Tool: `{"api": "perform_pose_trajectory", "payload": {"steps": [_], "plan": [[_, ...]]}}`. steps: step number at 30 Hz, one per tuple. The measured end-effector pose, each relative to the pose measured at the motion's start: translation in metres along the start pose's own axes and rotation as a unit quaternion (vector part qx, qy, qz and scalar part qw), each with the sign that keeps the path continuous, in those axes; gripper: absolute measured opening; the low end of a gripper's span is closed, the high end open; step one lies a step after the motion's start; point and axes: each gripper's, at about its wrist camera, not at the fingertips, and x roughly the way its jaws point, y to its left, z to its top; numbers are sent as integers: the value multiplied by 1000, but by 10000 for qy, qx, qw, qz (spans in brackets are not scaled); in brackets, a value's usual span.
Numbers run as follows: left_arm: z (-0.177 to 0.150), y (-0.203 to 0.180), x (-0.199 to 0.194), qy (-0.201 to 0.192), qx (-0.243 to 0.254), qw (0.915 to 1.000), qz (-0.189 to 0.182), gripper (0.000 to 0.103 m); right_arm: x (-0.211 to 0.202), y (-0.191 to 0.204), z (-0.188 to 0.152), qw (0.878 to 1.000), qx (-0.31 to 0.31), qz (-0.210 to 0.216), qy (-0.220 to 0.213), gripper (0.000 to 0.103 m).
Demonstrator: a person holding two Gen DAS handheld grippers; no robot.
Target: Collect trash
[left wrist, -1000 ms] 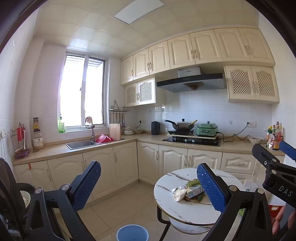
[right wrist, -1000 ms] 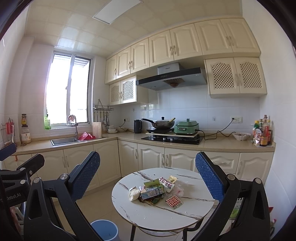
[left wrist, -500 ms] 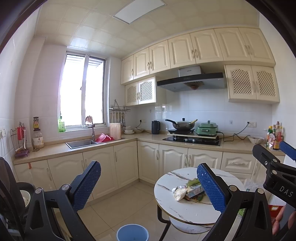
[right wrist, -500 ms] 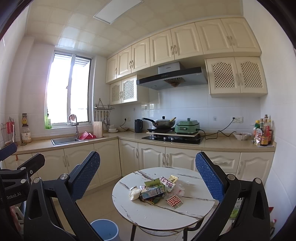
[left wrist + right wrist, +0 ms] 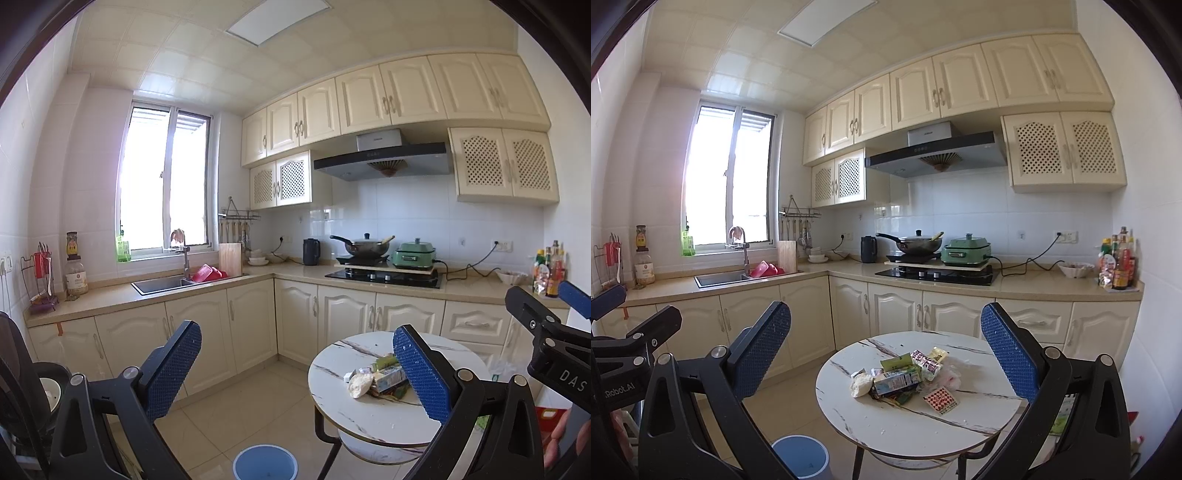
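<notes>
The trash [image 5: 903,380] lies in a loose heap near the middle of the round marble table [image 5: 886,424]: a crumpled white wad [image 5: 861,384] at its left, a carton [image 5: 897,382] beside that, green and yellow wrappers behind, and a red-checked packet [image 5: 941,400] toward the front right. The right gripper [image 5: 885,349] is held above and short of the table, jaws wide apart and empty, with the heap showing between its blue pads [image 5: 1008,360]. The left gripper [image 5: 297,369] is also spread wide and empty, off to the table's left, so its right pad hides part of the heap. A blue bin [image 5: 799,458] stands on the floor just left of the table.
</notes>
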Motion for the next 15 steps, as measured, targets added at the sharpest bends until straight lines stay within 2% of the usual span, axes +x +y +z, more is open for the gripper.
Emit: {"api": "perform_pose_trajectory", "payload": {"steps": [11, 15], "plan": [[-1, 1, 8, 115, 24, 9999, -34, 102, 7, -6, -5, 10000, 37, -12, 67, 103], [-7, 1, 25, 282, 9, 9996, -72, 102, 17, -19, -11, 9998, 115, -68, 168, 103]]}}
